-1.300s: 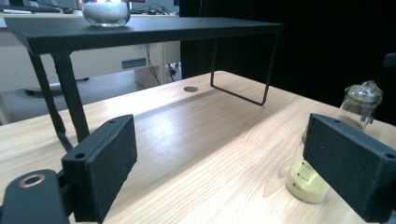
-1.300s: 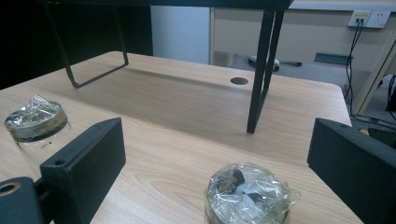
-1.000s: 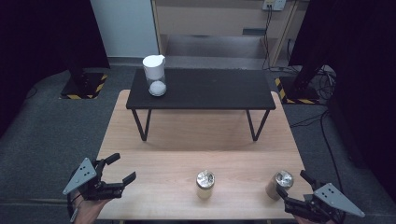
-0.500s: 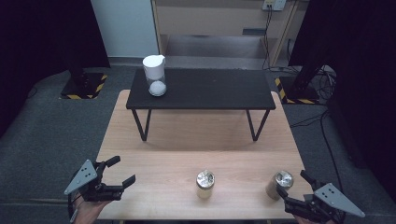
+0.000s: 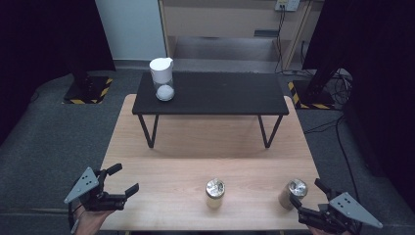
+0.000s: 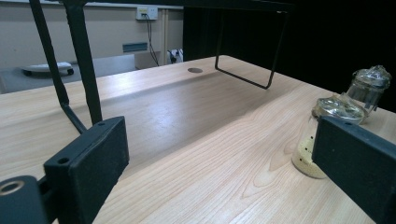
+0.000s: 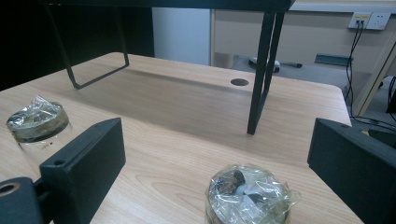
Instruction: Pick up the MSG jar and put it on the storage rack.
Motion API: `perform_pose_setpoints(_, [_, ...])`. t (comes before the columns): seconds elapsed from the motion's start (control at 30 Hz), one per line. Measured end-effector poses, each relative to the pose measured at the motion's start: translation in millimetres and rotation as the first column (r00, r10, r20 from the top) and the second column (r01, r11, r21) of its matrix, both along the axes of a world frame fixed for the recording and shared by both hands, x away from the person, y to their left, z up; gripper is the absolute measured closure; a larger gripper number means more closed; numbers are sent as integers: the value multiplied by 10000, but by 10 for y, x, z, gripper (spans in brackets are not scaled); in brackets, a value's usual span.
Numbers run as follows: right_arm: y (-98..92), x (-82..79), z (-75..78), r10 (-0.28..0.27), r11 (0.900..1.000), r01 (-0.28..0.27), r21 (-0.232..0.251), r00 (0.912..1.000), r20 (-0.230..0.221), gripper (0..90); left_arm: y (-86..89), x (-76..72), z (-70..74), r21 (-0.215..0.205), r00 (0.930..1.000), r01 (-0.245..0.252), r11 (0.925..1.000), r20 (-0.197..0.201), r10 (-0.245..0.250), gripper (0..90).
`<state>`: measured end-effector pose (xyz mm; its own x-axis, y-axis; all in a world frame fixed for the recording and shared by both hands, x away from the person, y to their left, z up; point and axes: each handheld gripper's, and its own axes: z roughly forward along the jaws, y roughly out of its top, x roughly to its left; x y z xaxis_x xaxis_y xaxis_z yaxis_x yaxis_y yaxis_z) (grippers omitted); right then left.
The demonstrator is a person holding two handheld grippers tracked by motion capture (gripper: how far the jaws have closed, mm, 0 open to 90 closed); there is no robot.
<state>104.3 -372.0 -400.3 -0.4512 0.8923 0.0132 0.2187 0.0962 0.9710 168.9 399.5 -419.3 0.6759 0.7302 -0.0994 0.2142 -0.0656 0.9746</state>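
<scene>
Film-capped jars (image 5: 215, 192) & (image 5: 292, 192), no legible labels; L gripper (image 5: 121, 179) fingers just spreading, R gripper (image 5: 306, 193) fingers apart, both empty.

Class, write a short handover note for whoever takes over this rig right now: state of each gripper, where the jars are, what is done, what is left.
Left gripper: open, jaws just been opening, nothing between them, at the table's near left edge.
Right gripper: open, just behind the right jar, not touching it.
Middle jar: upright on the wooden table, film over its mouth, as on the right jar.
White-topped jar: on the black shelf.
Done: nothing gripped so far.
Left: probably close the right gripper on the right jar.
</scene>
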Motion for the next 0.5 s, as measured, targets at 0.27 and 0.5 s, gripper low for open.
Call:
perform_pose_setpoints(0.27, [-3, -2, -2, 1, 10000, -1, 10, 10000, 32, 47, -17, -3, 13, 182, 10000, 33, 9998, 21, -33, 25])
perform_pose_setpoints(0.5, [4, -5, -1, -7, 10000, 7, 14, 10000, 52, 46, -8, -10, 6, 125, 10000, -11, 9999, 67, 10, 26])
